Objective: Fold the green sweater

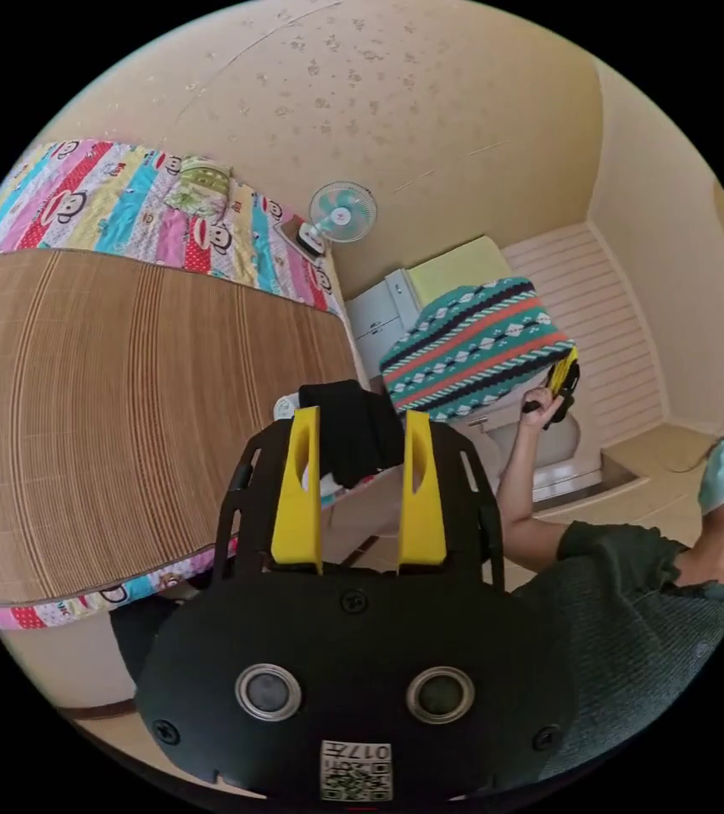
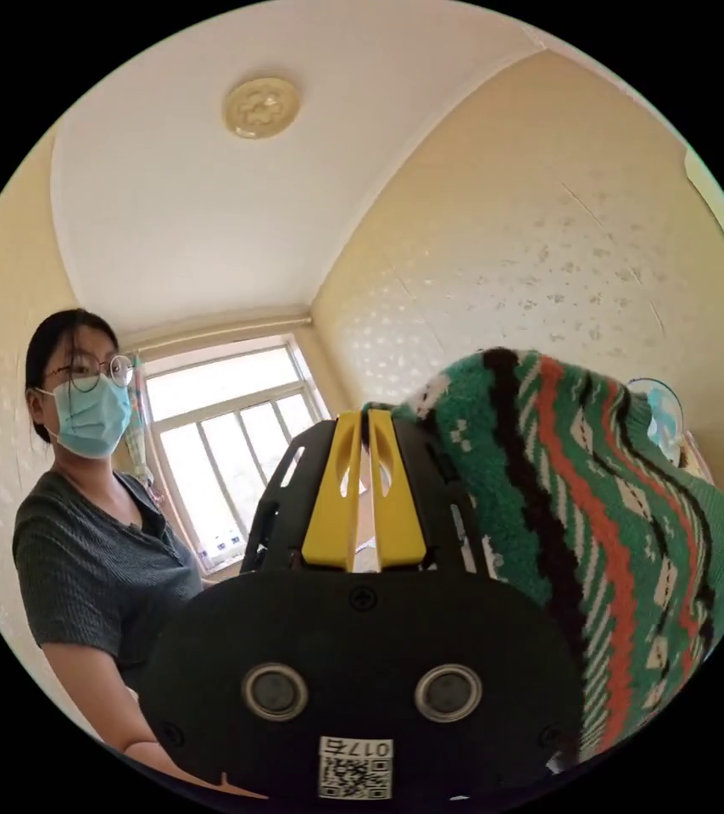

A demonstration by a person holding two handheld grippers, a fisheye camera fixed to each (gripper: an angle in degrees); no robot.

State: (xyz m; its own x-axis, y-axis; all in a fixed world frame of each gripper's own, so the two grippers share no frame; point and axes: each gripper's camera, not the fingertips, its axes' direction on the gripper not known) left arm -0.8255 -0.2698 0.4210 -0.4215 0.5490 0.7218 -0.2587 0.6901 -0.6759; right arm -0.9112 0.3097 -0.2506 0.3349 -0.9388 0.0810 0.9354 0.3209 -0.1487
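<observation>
The green sweater (image 1: 472,348), patterned with orange, black and white bands, hangs in the air beside the bed. In the left gripper view the right gripper (image 1: 564,381), held in a person's hand, pinches the sweater's edge. In the right gripper view its yellow jaws (image 2: 368,417) stand nearly together, with the sweater's edge caught at their tips, and the sweater (image 2: 599,526) drapes down to the right. My left gripper (image 1: 362,420) stands open, apart from the sweater. A black cloth (image 1: 349,432) at the bed's corner lies beyond its jaws.
A bamboo mat (image 1: 125,407) covers the bed over a colourful cartoon sheet (image 1: 125,203). A small fan (image 1: 341,212) and a white cabinet (image 1: 379,314) stand by the wall. The person (image 2: 91,543) stands near a window (image 2: 226,458).
</observation>
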